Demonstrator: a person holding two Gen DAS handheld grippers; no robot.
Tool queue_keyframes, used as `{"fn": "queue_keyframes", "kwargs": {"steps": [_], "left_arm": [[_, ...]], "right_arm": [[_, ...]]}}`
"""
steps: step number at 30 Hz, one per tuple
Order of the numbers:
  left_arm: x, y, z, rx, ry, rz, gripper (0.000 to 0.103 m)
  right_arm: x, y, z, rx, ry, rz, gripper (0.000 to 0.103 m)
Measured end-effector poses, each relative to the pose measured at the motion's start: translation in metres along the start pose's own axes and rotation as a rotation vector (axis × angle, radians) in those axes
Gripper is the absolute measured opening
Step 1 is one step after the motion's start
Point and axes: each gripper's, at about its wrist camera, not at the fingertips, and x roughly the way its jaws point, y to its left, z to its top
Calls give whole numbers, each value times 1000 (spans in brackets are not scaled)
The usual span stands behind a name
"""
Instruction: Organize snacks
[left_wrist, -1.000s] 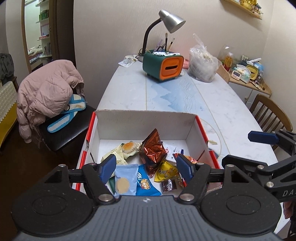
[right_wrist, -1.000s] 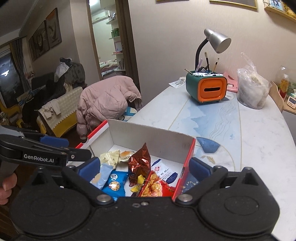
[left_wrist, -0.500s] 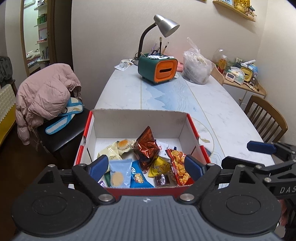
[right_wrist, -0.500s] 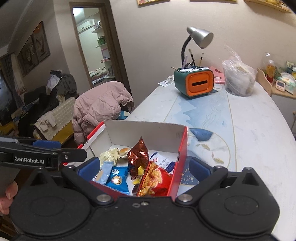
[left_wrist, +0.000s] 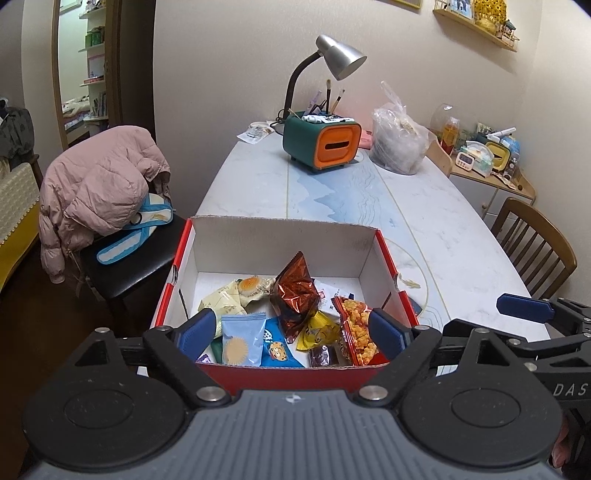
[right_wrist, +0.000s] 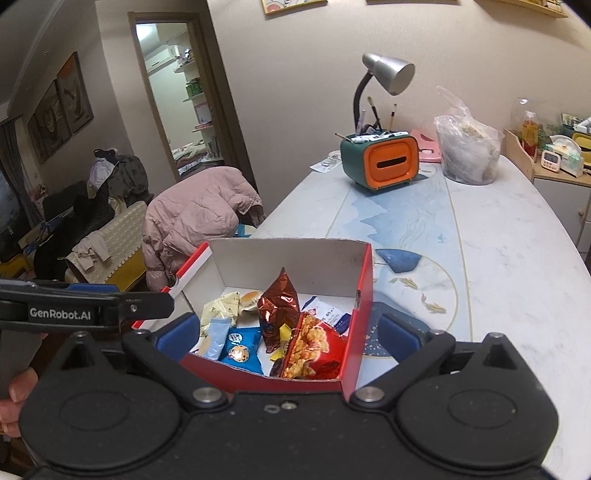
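Observation:
A red cardboard box (left_wrist: 291, 373) with white inner walls sits at the near end of the table. Inside it lie a brown foil bag (left_wrist: 295, 291), a red bag of orange puffs (left_wrist: 356, 330), a light blue packet (left_wrist: 242, 338), a yellow packet (left_wrist: 319, 332) and cream packets (left_wrist: 236, 291). My left gripper (left_wrist: 291, 330) hangs open over the box's near wall, nothing between its blue pads. My right gripper (right_wrist: 288, 332) is open too, by the box's (right_wrist: 354, 302) near right corner, gripping nothing. The foil bag (right_wrist: 279, 302) and red bag (right_wrist: 314, 347) show there.
Further up the marble table (left_wrist: 424, 221) stand a green and orange tissue box (left_wrist: 321, 146), a desk lamp (left_wrist: 338, 55) and a filled plastic bag (left_wrist: 399, 144). A chair draped with a pink jacket (left_wrist: 99, 188) stands left, a wooden chair (left_wrist: 535, 243) right.
The left jaws have spread wider. Both grippers have drawn back from the box, so its near red wall now shows. The right view has rolled a little.

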Motion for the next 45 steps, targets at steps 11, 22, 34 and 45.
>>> {"fn": "queue_keyframes", "kwargs": {"steps": [11,22,34,45], "left_arm": [[-1,-1,-2,-2,8,7,90],[-2,-2,-3,3,-2,9,90],[-11,-4,-3,21,-42,7,90],[-14,-6,-5,27,-52,-1,90]], "right_arm": [[-2,3,0,-6,-17,-16,103],[-4,2,-1,9,-31,-44,103],[-6,2,1,18,-64,-58,103],[-4,7,3,-1,-53,-48,103]]}}
